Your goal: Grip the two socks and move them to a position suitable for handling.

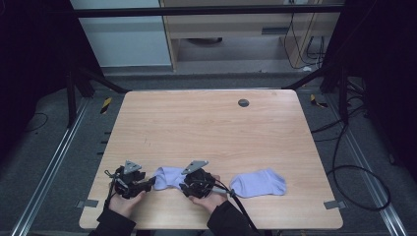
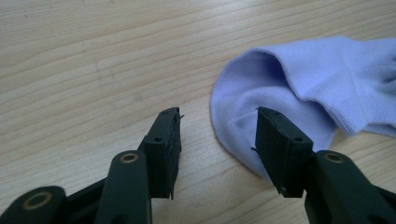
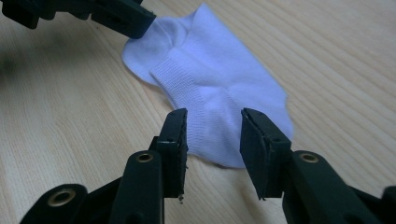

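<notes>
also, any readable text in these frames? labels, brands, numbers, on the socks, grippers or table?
None can be read.
Sock between the grippers: plain lilac knit, no print or tag showing.
Second sock: plain, no mark visible in the high view.
Left gripper and right gripper: black jaws with brass-coloured screws, no lettering.
Table: bare wood grain, no sticker.
Yellow-black striped tape on the floor: a hazard pattern, no words.

The sock (image 1: 168,177) between the two grippers is looking soft light purple, plain with no pattern, and its cuff is showing thin ribbed lines. The other sock (image 1: 259,183) is showing the same light purple. The table (image 1: 206,128) is glowing pale brown with wood stripes. The left gripper (image 1: 147,184) and right gripper (image 1: 186,187) are looking black, with grey plates on top
</notes>
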Tool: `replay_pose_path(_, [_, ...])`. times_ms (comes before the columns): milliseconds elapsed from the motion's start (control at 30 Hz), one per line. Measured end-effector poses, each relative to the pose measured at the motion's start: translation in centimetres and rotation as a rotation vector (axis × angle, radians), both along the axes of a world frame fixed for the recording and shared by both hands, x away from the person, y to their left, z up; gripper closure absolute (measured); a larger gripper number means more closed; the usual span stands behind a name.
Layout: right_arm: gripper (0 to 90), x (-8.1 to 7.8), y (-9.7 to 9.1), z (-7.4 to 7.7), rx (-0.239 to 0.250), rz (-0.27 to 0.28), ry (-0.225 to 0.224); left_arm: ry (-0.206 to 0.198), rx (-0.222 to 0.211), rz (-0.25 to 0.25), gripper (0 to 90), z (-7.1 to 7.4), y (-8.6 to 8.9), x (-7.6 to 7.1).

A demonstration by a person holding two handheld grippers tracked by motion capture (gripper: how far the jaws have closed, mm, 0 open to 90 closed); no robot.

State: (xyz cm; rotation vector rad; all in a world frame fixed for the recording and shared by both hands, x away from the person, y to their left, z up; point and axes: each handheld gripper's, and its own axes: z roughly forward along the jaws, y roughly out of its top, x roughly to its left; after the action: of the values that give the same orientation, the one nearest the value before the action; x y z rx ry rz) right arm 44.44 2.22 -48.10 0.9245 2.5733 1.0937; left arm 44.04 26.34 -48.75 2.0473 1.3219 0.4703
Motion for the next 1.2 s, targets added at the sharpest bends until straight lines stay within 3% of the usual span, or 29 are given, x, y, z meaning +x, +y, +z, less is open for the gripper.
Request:
replay_pose_path(300, [68.5,0.1,1.4,-1.1,-0.044,0.034,0.021,0.026,0.008,-0.021,59.8,-0.4,-0.5,0.3])
replay_pose_path(700, [84.4,0.0,1.6,-1.0,-0.046,0.009,0.028,0.031,0.013,-0.025,79.5,-0.3,-0.8,0.3])
replay_pose_path(833, [84.9,0.1,1.0,-0.1,0.052,-0.004,0.018,0.036,0.010,-0.041,84.8,-0.2,-0.9,0.4])
replay_pose_path(1033, [84.9,0.6,0.1,1.9,0.162,-0.079,-0.037,0.037,0.013,-0.075,86.0,0.0,-0.9,0.3])
replay_pose_path(1100, [84.8,1.0,-0.1,2.2,0.180,-0.114,-0.048,0.036,0.012,-0.085,86.1,0.0,-1.1,0.2])
replay_pose_path(1200, [84.7,1.7,-0.3,2.4,0.170,-0.163,-0.062,0.035,0.012,-0.097,86.3,0.1,-1.1,0.2])
